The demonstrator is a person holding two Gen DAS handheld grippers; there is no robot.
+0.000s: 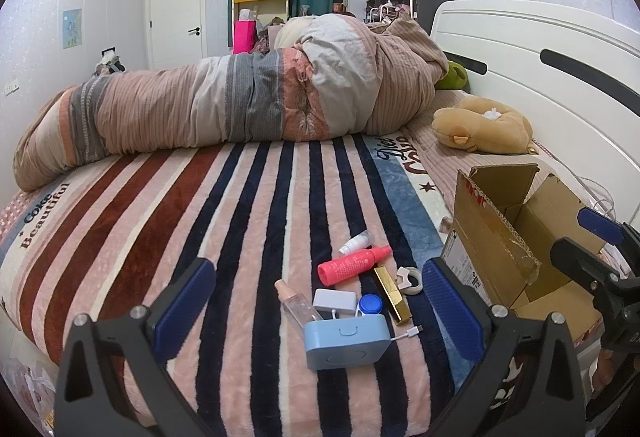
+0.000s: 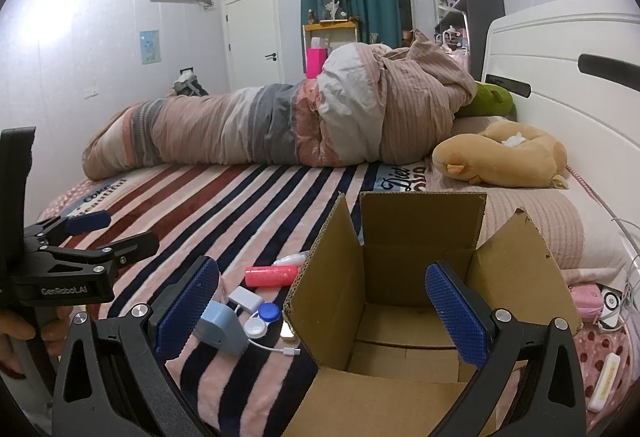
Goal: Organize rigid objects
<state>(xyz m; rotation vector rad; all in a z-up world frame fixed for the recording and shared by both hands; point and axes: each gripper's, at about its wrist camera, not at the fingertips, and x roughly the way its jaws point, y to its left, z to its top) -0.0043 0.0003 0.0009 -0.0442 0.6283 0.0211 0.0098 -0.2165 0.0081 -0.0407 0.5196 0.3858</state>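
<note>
Blue case [image 1: 347, 341], nearest, flat on striped bed blanket [image 1: 160, 237]; behind it white box [image 1: 334, 300], clear bottle [image 1: 297, 303], gold tube [image 1: 391, 295], red bottle [image 1: 352, 265]. Cardboard box [image 2: 400, 317] open, just right. Left hand-held gripper [image 1: 320, 309] spread wide, empty. Right hand-held gripper [image 2: 320, 309] spread wide, empty, over box.

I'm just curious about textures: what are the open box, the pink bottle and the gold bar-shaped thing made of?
The open box looks like brown corrugated cardboard: fluted cut edges, matte, torn flap. The pink bottle seems to be matte plastic, evenly coloured with little glare. The gold bar-shaped thing has a shiny metallic finish; metal or coated plastic, I can't tell.
</note>
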